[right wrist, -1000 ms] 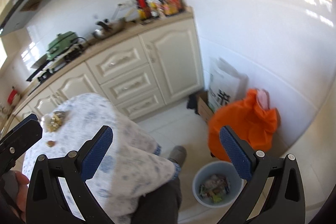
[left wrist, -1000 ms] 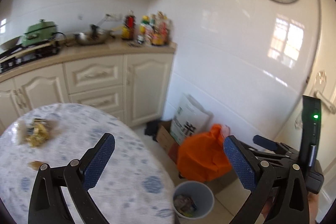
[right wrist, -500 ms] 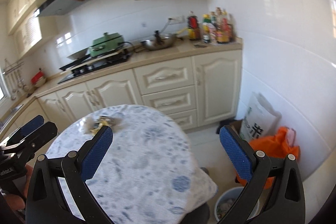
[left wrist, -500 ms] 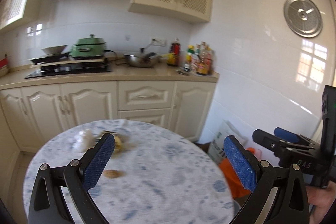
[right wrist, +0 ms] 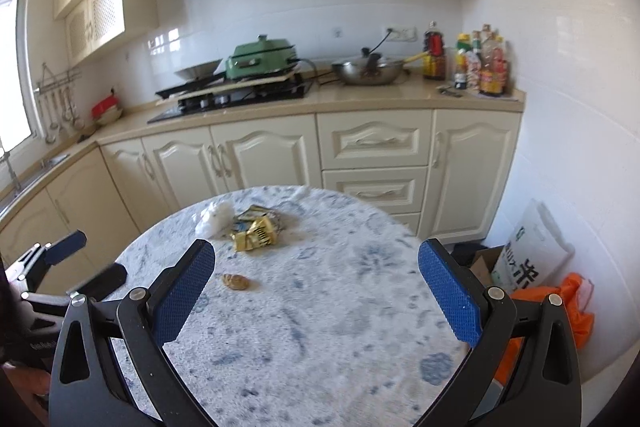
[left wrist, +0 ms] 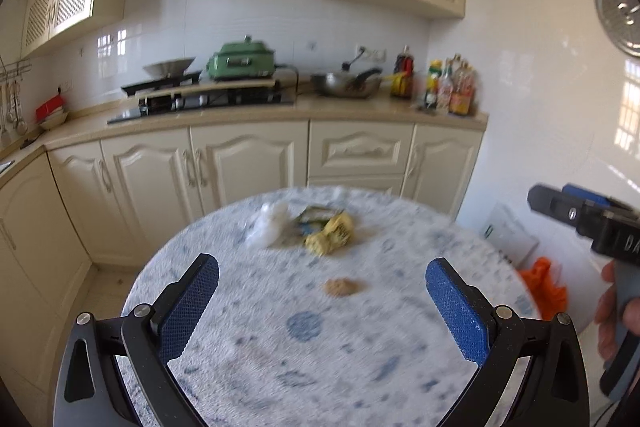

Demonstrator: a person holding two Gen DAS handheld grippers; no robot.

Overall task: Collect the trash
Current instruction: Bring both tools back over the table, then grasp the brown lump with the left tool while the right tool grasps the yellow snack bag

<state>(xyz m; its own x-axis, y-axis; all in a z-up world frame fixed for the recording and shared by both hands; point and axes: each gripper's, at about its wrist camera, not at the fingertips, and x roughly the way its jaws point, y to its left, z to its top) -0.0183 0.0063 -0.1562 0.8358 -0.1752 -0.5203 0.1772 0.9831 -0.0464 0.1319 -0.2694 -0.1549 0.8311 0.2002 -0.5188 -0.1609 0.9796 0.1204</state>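
Observation:
On the round table (right wrist: 320, 327) with its blue-and-white cloth lies a crumpled yellow wrapper (right wrist: 256, 235), a white crumpled tissue (right wrist: 216, 218) left of it, and a small brown scrap (right wrist: 236, 281) nearer to me. The left wrist view shows the same wrapper (left wrist: 330, 235), tissue (left wrist: 270, 225) and scrap (left wrist: 341, 286). My left gripper (left wrist: 322, 311) hangs open above the table's near part, nothing between its fingers. My right gripper (right wrist: 316, 295) is open too, short of the scrap, holding nothing.
Cream kitchen cabinets (right wrist: 372, 147) with a stove, green pot (right wrist: 262, 58) and bottles stand behind the table. An orange bag (right wrist: 576, 303) and a white printed bag (right wrist: 528, 255) lie on the floor at the right by the wall. A hand holds the right gripper's handle (left wrist: 618, 307).
Both cameras have swung up and left, away from the floor bin and orange bag, and now face the table. The trash pile has come toward the middle of both views. Both grippers stayed open.

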